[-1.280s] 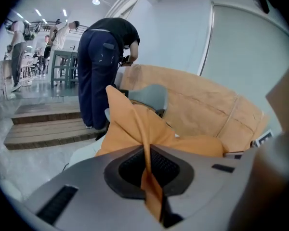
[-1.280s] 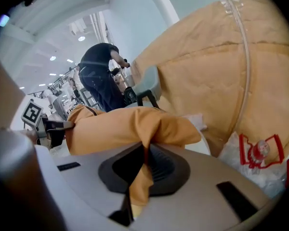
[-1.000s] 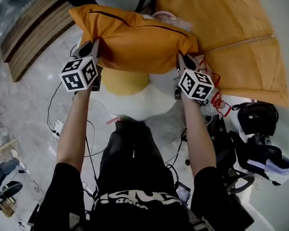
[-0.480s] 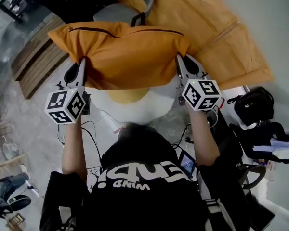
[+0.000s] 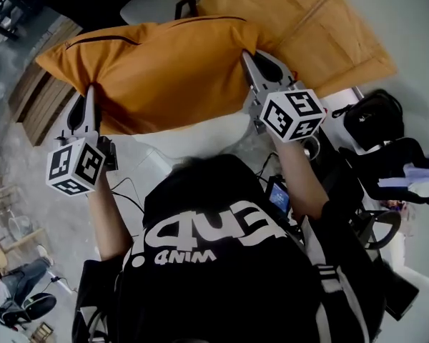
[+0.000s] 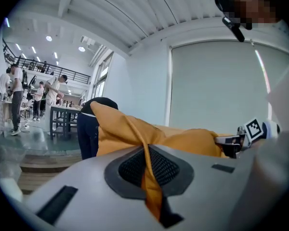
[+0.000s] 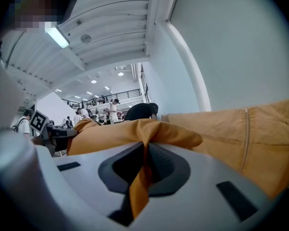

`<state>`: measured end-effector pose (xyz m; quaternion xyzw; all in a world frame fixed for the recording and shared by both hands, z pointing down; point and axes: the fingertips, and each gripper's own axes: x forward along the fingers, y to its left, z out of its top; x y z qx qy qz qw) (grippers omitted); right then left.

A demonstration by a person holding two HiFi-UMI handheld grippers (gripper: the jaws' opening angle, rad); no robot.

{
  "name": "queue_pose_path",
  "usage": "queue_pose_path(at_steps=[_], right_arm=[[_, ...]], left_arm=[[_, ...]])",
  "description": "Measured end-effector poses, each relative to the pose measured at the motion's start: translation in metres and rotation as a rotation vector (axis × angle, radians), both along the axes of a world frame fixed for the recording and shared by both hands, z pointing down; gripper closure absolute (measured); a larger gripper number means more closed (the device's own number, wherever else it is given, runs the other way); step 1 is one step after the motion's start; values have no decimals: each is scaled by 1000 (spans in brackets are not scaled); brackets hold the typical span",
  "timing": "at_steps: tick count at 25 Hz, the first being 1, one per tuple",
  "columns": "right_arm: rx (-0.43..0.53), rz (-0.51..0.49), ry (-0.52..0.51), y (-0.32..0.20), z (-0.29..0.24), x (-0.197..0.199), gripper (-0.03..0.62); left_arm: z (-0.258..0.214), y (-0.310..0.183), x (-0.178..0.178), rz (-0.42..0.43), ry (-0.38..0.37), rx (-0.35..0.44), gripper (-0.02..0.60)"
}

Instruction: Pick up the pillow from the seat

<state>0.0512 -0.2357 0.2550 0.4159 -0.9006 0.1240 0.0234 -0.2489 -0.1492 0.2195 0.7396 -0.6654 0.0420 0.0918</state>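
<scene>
An orange pillow (image 5: 164, 70) with a dark zip hangs in the air between both grippers, above the white seat (image 5: 200, 138). My left gripper (image 5: 91, 98) is shut on the pillow's left corner; a fold of orange fabric (image 6: 151, 186) is pinched between its jaws. My right gripper (image 5: 254, 61) is shut on the right corner, with fabric (image 7: 139, 177) squeezed between its jaws. The pillow (image 6: 183, 141) stretches across to the right gripper (image 6: 238, 139) in the left gripper view. In the right gripper view the pillow (image 7: 111, 134) runs to the left gripper (image 7: 53, 131).
A large orange cushion (image 5: 322, 27) lies at the back right. A grey chair (image 5: 154, 6) stands behind the pillow. Black bags (image 5: 375, 123) sit at the right, wooden steps (image 5: 36, 102) at the left. Cables trail on the floor (image 5: 125, 188).
Both grippers have carried the pillow leftwards and away from the seat, still gripping its corners. The person's head and shoulders now cover more of the seat, and its yellow centre is hidden.
</scene>
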Motion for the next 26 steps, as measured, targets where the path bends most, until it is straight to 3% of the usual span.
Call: queue_pose_path(at_steps=[7, 26], right_arm=[[10, -41, 10, 0, -3, -2, 553], [-5, -33, -4, -14, 5, -3, 551]], left_arm=[[4, 6, 0, -26, 5, -5, 561], [8, -2, 3, -23, -21, -24, 561]])
